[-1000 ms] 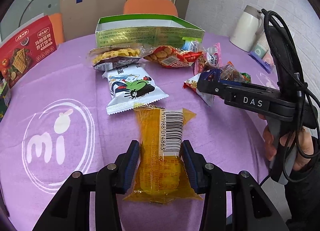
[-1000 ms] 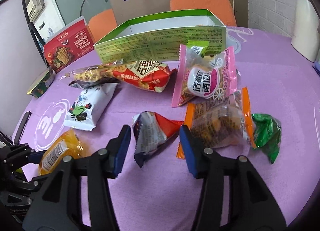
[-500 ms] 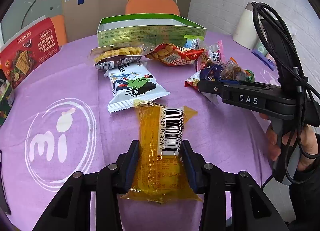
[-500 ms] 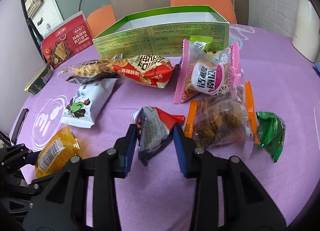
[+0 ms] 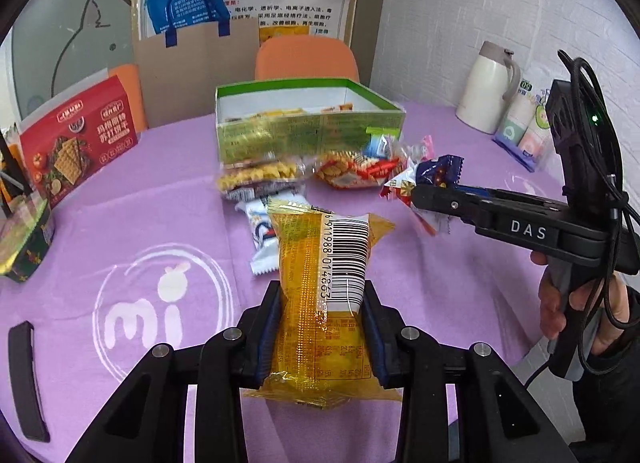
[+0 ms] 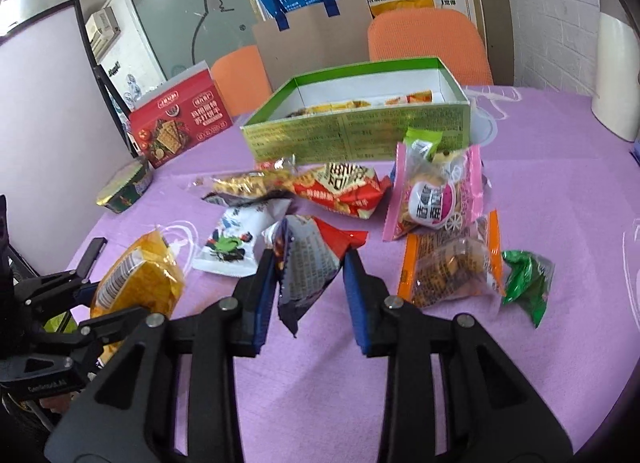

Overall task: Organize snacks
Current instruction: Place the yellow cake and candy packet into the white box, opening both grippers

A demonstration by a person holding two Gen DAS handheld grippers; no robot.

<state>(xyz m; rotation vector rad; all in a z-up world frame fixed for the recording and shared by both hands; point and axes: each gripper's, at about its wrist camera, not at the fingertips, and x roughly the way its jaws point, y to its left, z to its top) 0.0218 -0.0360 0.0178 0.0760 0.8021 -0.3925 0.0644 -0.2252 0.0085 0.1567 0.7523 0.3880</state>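
Note:
My left gripper (image 5: 321,291) has its jaws closing on a yellow snack packet (image 5: 316,263) with a barcode. The pads press both sides and the packet hangs above the purple tablecloth (image 5: 160,199). In the right wrist view my right gripper (image 6: 309,263) has its jaws closing on a red, blue and silver snack packet (image 6: 308,255), also raised off the cloth. That packet (image 5: 432,173) shows at the right gripper's tip in the left wrist view. An open green box (image 6: 356,135) stands at the back with several snacks inside.
Loose on the cloth lie a white packet (image 6: 230,243), a red packet (image 6: 340,191), a pink packet (image 6: 436,195), an orange packet (image 6: 452,259) and a green one (image 6: 524,283). A red cracker box (image 5: 76,143), a noodle bowl (image 5: 24,239) and a white kettle (image 5: 486,91) stand around.
The right gripper's jaws closed on the red and silver packet. Both grippers then rose, lifting their packets off the cloth. The green box's inside has come into view.

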